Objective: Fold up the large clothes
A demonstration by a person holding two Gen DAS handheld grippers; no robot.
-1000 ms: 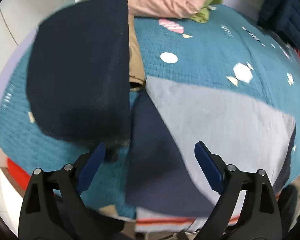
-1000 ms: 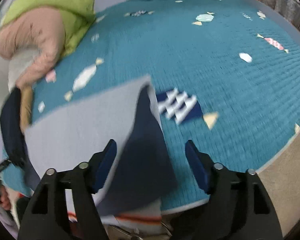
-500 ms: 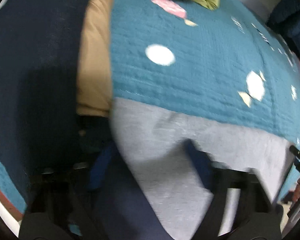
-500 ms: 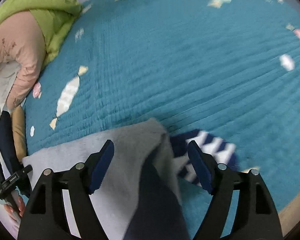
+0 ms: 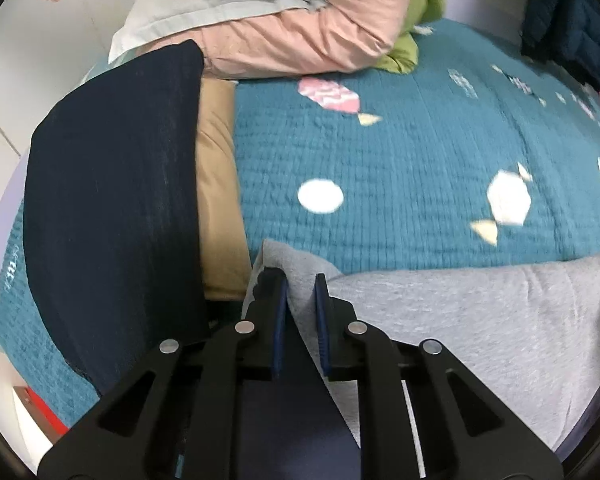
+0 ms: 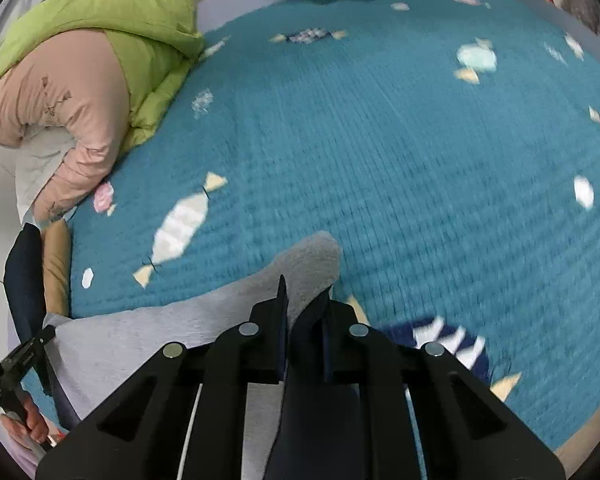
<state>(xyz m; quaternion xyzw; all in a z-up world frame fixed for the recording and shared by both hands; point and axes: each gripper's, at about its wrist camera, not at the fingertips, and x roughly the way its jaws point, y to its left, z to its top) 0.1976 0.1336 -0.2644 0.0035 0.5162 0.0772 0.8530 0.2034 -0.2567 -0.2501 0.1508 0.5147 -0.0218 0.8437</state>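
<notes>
While my left gripper (image 5: 301,288) pinches the far-left corner of the grey garment (image 5: 480,320), its jaws have just been closing and now stand narrow, with the grey cloth pressed between the blue pads (image 5: 280,320). My right gripper (image 6: 303,300) does the same at the far-right corner of the same garment (image 6: 312,264); its jaws have also just been closing, and the grey fabric with its dark navy inside is clamped between them.

The garment lies near me on the teal quilted bedspread (image 5: 400,152), and its far edge runs between my two grippers. A navy part of it (image 5: 291,420) shows under the left gripper.

Just to the left lies a folded navy garment (image 5: 111,208) on top of a tan one (image 5: 215,184); I think these are already finished pieces. Farther away there is a heap of a pink jacket (image 5: 300,40) and a green jacket (image 6: 111,20), which I judge is still waiting. A dark blue jacket (image 5: 568,20) lies at the far right.

The fold of the grey garment looks only begun: both corners are taken, but the cloth is not yet brought over itself. After this one the heap remains.
</notes>
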